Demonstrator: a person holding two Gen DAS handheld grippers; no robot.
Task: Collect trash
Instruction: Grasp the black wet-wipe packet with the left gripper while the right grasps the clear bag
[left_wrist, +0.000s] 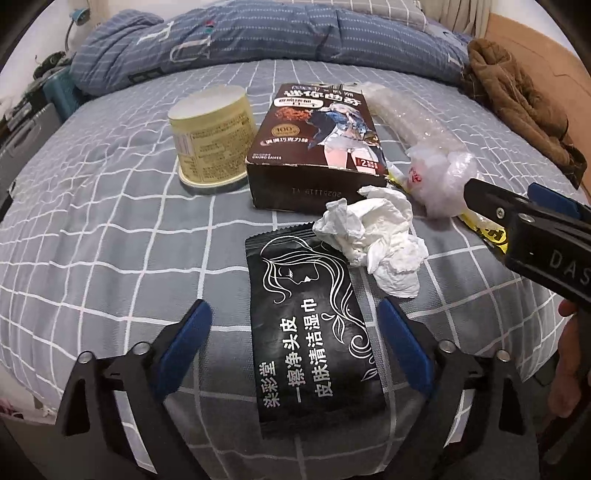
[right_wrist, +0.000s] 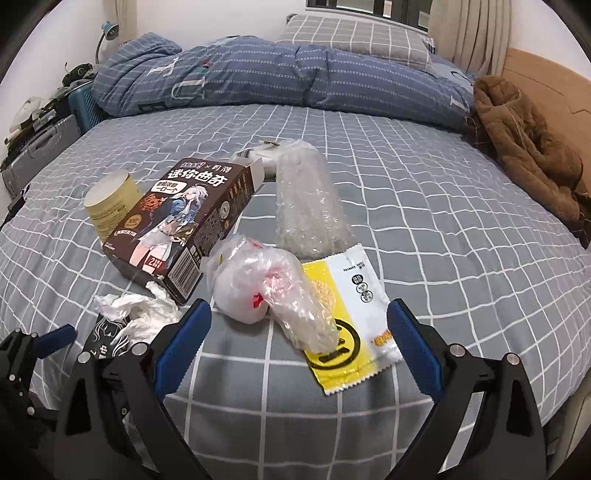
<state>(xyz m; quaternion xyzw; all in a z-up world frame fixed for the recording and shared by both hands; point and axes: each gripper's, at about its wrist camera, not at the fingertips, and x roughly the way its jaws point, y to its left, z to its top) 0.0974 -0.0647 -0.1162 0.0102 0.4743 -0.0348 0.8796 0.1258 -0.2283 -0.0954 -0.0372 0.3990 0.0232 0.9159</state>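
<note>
in the left wrist view the left gripper (left_wrist: 295, 332) hangs over a grey checked bed (left_wrist: 110, 240) with its blue-padded jaws spread wide, one on each side of a black wet-wipe packet (left_wrist: 314, 332) that lies flat between them; the pads stand clear of its edges and grip nothing. a crumpled white tissue (left_wrist: 376, 240) rests against the packet's far right corner. beyond it lies a dark brown cookie box (left_wrist: 314, 147), with a pale yellow tub (left_wrist: 212, 136) standing upside down just left of it and a roll of bubble wrap (left_wrist: 402, 118) to its right. the right gripper (left_wrist: 517, 218) reaches in from the right edge, near a scrunched clear plastic bag (left_wrist: 439, 181). in the right wrist view the right gripper (right_wrist: 299, 339) is also wide open, its jaws flanking the plastic bag (right_wrist: 266, 291) and a yellow-and-white snack wrapper (right_wrist: 351, 325) under it, holding neither as far as can be judged at this angle. the cookie box (right_wrist: 184, 221), tub (right_wrist: 107, 206), bubble wrap (right_wrist: 306, 206) and tissue (right_wrist: 136, 314) lie beyond and to the left, and the left gripper (right_wrist: 55, 339) shows at the left edge. a blue duvet (right_wrist: 258, 77) and a brown jacket (right_wrist: 524, 147) lie along the far side.
</note>
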